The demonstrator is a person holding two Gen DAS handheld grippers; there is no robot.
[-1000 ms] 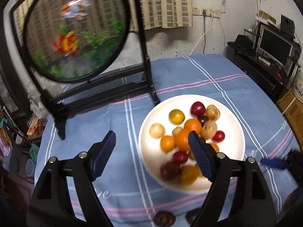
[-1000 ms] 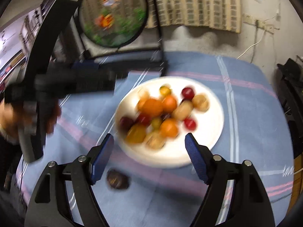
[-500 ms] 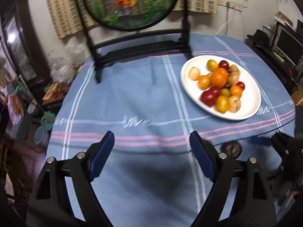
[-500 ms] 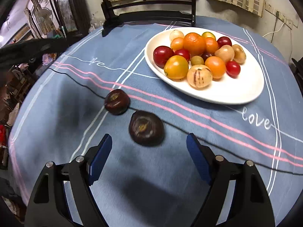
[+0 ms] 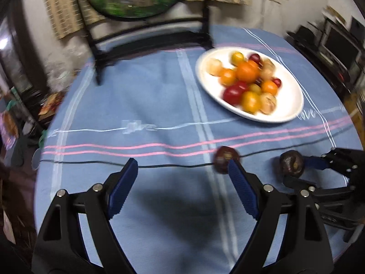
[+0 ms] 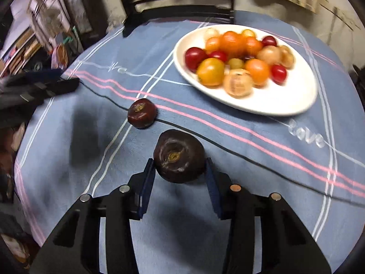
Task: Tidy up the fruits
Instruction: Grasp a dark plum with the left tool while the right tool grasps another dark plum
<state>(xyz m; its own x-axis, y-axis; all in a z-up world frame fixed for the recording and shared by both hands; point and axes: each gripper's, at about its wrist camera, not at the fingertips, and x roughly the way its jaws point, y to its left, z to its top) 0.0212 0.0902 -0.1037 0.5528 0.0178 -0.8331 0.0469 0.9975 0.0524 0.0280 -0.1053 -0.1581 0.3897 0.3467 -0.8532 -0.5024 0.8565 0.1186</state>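
Right wrist view is showing the right gripper with its jaws having just been closing around a dark purple fruit lying on the blue tablecloth; both blue pads are sitting against the fruit's sides, pinching it; a second, smaller dark fruit is resting just beyond and to the left, apart from the first, on a black stripe; the white plate heaped with orange, red and yellow fruits is lying farther off to the right, its near rim well apart from both dark fruits; open cloth is stretching between them. Left wrist view is showing the left gripper spread wide with nothing between its pads, hanging over bare cloth; its right pad is overlapping the smaller dark fruit in the picture, though contact cannot be told through the blur; the table's curved edge is falling away at left, where floor clutter is showing; a black stand holding a round painted panel is occupying the far edge.
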